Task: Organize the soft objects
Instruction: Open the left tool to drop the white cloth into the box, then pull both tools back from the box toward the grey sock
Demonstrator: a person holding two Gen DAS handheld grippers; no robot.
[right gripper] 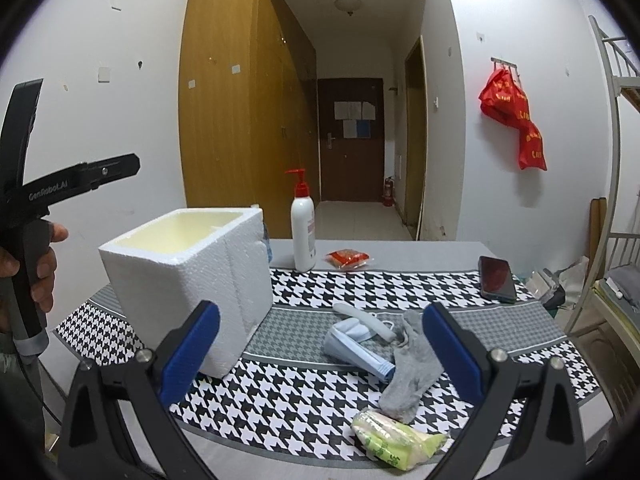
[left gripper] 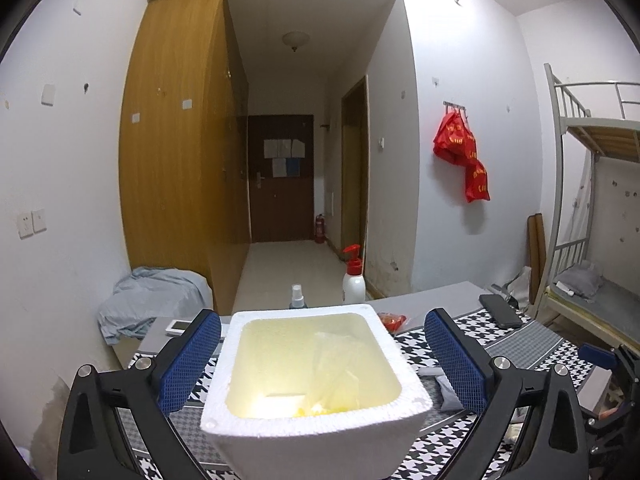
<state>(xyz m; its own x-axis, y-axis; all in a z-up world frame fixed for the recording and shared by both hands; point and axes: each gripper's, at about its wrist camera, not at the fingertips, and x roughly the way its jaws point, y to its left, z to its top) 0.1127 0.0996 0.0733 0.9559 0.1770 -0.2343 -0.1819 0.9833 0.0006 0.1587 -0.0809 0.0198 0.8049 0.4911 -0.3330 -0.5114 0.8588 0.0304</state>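
Observation:
A white foam box (left gripper: 316, 436) stands on the houndstooth tablecloth; a clear plastic bag (left gripper: 340, 368) lies inside it. My left gripper (left gripper: 322, 354) is open, its blue pads wide on either side above the box. The box also shows in the right wrist view (right gripper: 188, 276). My right gripper (right gripper: 320, 354) is open and empty above a grey sock (right gripper: 412, 364), a blue face mask (right gripper: 356, 346), a white sock or roll (right gripper: 366, 320) and a green-yellow tissue pack (right gripper: 394, 438).
A lotion pump bottle (right gripper: 303, 232), a red snack packet (right gripper: 347, 259) and a black phone (right gripper: 497, 278) lie at the table's (right gripper: 400, 250) far side. A small spray bottle (left gripper: 298, 298) stands behind the box. A bunk bed (left gripper: 592, 216) is at right.

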